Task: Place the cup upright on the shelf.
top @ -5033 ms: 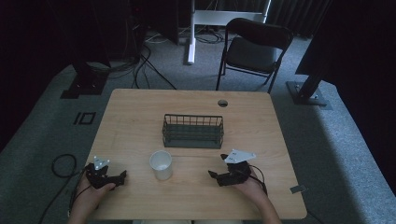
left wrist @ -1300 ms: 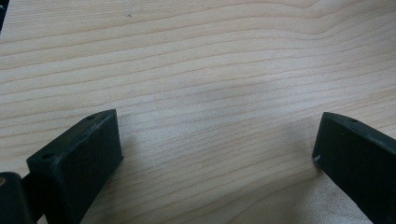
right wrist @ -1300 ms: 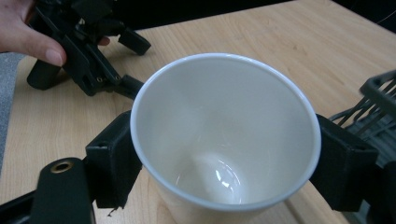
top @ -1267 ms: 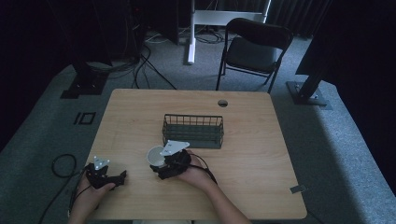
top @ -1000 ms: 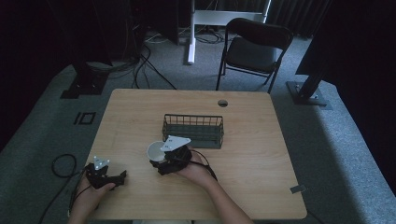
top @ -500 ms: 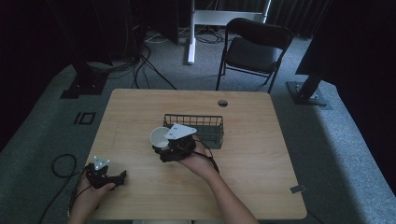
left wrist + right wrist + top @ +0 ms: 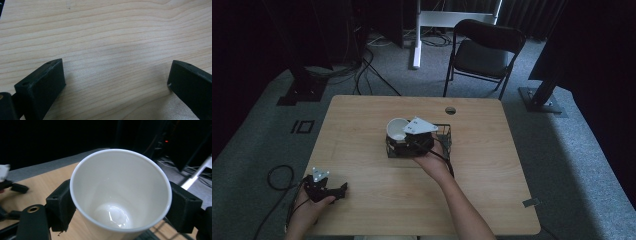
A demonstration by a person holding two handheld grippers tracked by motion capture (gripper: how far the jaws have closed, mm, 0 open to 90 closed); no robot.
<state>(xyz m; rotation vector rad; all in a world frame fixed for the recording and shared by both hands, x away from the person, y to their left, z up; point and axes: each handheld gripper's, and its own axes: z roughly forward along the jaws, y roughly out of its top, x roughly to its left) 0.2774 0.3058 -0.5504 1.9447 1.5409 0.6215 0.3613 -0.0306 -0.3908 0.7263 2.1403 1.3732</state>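
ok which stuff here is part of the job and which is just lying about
In the job:
white cup, held in the right claw
wire basket under it

Lying about:
left claw, open and idle on the table
folding chair
floor cables

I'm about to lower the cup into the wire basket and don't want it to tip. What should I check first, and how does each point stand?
1. Grip: the right hand-held gripper has a jaw on each side of the white cup: ok.
2. Cup empty: bare bottom in the right gripper view: ok.
3. Cup over the wire basket: the high view puts it over the left end: ok.
4. Cup clear of the basket rim: cannot tell.
5. Basket free of other things: partly hidden by the hand: cannot tell.
6. Left hand-held gripper out of the way, at the near left of the table, jaws apart: ok.
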